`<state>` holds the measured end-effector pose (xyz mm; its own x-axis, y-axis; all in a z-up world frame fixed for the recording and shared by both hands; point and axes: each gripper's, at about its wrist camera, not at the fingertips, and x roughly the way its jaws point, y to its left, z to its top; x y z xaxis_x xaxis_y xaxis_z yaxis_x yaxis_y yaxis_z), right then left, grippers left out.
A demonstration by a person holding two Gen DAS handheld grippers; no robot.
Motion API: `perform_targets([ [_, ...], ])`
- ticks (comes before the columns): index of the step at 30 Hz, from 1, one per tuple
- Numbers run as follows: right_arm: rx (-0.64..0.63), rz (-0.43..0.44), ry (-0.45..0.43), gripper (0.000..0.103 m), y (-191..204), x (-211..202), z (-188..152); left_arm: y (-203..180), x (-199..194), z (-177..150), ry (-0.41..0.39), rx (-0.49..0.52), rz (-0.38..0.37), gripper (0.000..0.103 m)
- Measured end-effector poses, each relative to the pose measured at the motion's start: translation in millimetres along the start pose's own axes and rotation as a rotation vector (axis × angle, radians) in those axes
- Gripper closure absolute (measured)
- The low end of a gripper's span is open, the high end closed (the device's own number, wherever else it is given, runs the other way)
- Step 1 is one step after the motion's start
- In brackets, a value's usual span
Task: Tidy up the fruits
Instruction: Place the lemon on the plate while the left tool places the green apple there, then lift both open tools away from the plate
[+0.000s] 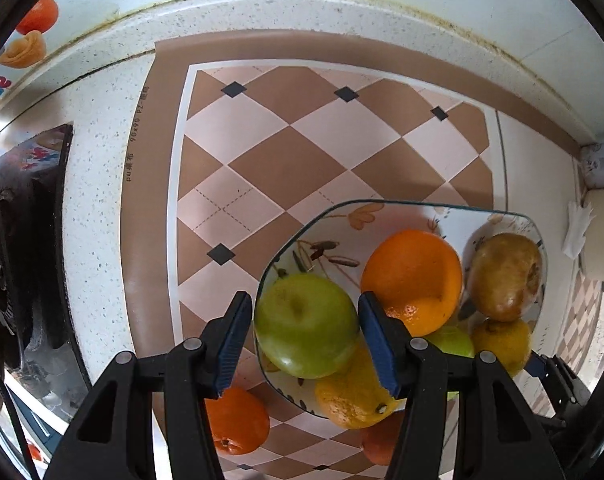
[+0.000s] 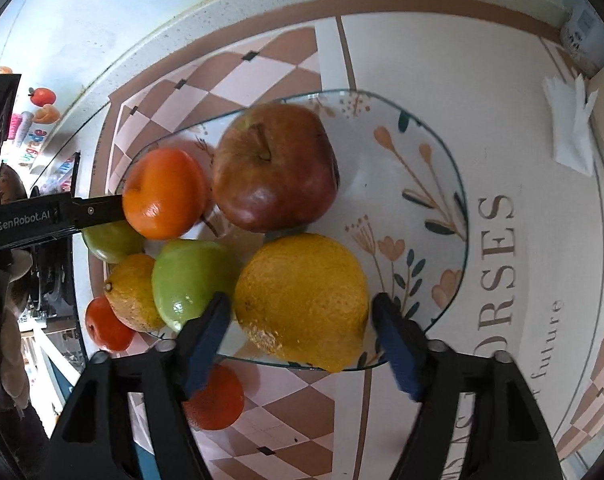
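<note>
A glass floral plate [image 2: 422, 184] holds several fruits: a red apple [image 2: 273, 168], an orange [image 2: 163, 194], a green apple [image 2: 189, 280], lemons. My right gripper [image 2: 299, 320] is open around a big yellow lemon [image 2: 302, 300] at the plate's near rim. My left gripper [image 1: 302, 326] has its jaws against both sides of a green apple [image 1: 304, 324] over the plate's left edge [image 1: 285, 248]. In the left wrist view an orange [image 1: 414, 276], a brownish apple [image 1: 506, 276] and a lemon [image 1: 354, 396] lie on the plate.
Oranges lie on the checkered mat [image 1: 302, 152] off the plate: one [image 1: 237, 420] under my left gripper, others [image 2: 215, 400] [image 2: 107, 324] near my right. A stove [image 1: 25, 240] stands at the left. A white tissue [image 2: 570, 128] lies at the right by the wall.
</note>
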<state>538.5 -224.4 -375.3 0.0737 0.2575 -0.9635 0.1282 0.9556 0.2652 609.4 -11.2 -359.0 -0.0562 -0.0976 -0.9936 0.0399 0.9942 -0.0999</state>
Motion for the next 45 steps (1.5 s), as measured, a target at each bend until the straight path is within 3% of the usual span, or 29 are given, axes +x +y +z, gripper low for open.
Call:
perform_targets([
  [1, 0.0, 0.004, -0.003, 0.012, 0.4, -2.7, -1.0, 0.5, -2.0, -0.2, -0.006, -0.004, 0.01, 0.043],
  [3, -0.003, 0.005, 0.005, 0.01, 0.3, -7.3, -2.6, 1.9, -5.9, -0.8, -0.016, -0.002, 0.026, 0.013],
  [4, -0.006, -0.001, 0.008, 0.01, -0.7, -9.5, -4.3, 2.6, -9.4, -2.3, -0.024, 0.003, 0.026, 0.009],
  [10, -0.018, -0.098, -0.028, 0.008, 1.8, -26.3, -20.1, -0.4, -34.7, -29.8, -0.103, 0.02, 0.049, 0.009],
  [16, -0.058, -0.197, -0.092, 0.008, 6.6, -47.4, -41.2, -5.3, -50.7, -84.5, -0.19, 0.002, 0.099, 0.009],
  [28, -0.098, -0.202, -0.202, 0.008, 12.8, -100.4, -83.1, -31.7, -90.6, -153.6, -0.351, 0.042, 0.124, 0.009],
  [45, -0.127, -0.163, -0.37, 0.008, 21.9, -204.6, -144.6, -52.1, -175.7, -221.0, -0.505, 0.068, 0.051, 0.009],
])
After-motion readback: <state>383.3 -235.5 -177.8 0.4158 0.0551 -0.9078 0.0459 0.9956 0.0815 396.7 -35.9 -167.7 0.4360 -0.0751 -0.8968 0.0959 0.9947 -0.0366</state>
